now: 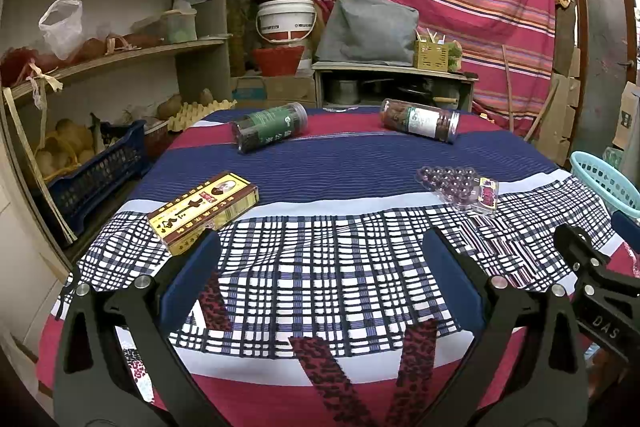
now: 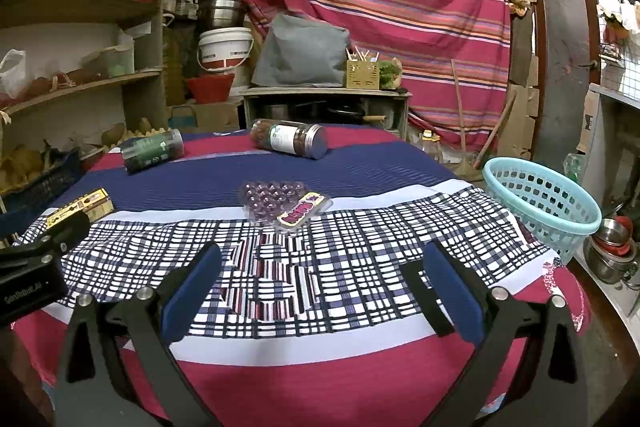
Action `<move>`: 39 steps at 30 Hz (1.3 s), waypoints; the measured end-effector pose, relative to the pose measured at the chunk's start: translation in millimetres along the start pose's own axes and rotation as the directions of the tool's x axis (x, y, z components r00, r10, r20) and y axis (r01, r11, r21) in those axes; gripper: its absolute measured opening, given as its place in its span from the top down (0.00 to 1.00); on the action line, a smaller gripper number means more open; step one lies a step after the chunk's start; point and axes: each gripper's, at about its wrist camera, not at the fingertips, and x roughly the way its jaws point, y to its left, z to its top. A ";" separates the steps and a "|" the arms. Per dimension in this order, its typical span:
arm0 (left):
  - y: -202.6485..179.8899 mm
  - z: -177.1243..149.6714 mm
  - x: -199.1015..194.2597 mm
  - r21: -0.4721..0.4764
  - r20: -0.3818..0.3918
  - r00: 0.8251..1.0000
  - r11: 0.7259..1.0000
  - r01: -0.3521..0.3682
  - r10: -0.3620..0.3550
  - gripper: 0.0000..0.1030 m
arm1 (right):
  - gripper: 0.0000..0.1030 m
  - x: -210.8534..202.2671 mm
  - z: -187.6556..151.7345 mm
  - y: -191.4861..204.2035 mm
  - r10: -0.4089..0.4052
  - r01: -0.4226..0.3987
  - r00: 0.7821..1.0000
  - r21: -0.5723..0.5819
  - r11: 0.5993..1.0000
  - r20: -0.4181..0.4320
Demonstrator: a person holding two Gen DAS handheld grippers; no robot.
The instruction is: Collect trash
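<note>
From the left wrist view, the left gripper is hovering wide open and empty over the checked tablecloth. The yellow box is lying just ahead of its left finger, long axis slanting away to the right — probably this hand's pick.

From the right wrist view, the right gripper is gaping too, holding nothing. The plastic tray is sitting straight ahead; the blue basket is standing right of the tray at the cloth's edge. Two jars are lying beyond the tray, before cluttered shelves.
</note>
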 end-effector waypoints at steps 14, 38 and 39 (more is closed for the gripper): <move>-0.6 -0.4 -1.4 0.003 0.005 1.000 1.000 -0.001 0.001 0.05 | 0.04 0.3 -0.5 0.3 0.000 0.000 1.000 -0.005 1.000 -0.001; -0.1 -0.7 -1.6 0.001 0.005 1.000 1.000 -0.001 0.001 0.05 | 0.04 0.2 -3.9 2.7 0.002 -0.002 1.000 -0.022 1.000 0.004; 0.1 -0.7 -1.5 0.001 0.004 1.000 1.000 -0.001 0.001 0.05 | 0.04 0.2 -3.9 2.8 0.002 -0.002 1.000 -0.021 1.000 0.005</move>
